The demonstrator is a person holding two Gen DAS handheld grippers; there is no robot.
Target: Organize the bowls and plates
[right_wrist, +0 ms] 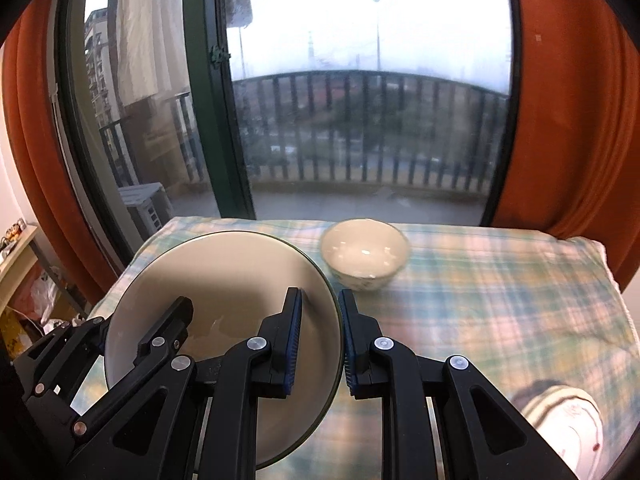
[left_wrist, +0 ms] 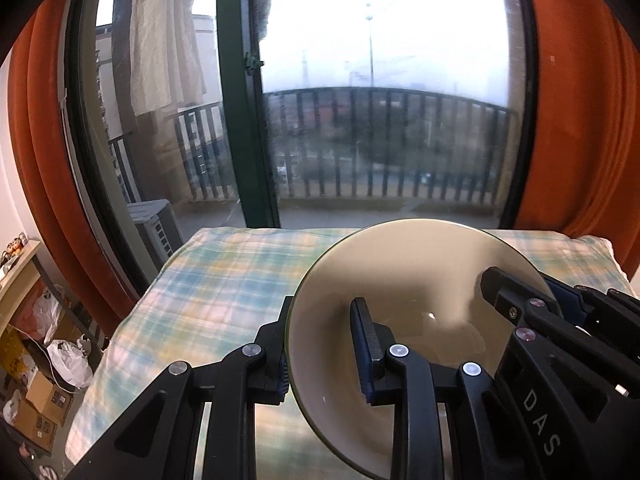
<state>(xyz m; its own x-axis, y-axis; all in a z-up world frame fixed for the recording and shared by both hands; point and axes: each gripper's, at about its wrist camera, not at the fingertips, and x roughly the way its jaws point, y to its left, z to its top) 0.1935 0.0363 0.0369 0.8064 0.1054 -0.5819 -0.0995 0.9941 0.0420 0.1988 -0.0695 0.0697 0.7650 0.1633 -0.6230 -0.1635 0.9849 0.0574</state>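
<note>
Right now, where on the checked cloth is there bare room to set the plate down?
Free: the cloth's right half, right of the small bowl, and the left stretch toward the window in the left view. Crowded: near centre, where both tongs clamp the plate.

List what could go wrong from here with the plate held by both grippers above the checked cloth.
1. The plate is pinched only at opposite rim edges by the left gripper and the right gripper; if the hands drift apart or twist, it may slip out.
2. The small bowl sits just beyond the plate's rim, so a forward move could knock it.
3. The checked cloth looks soft and uneven, so a plate set down there may rock.
</note>
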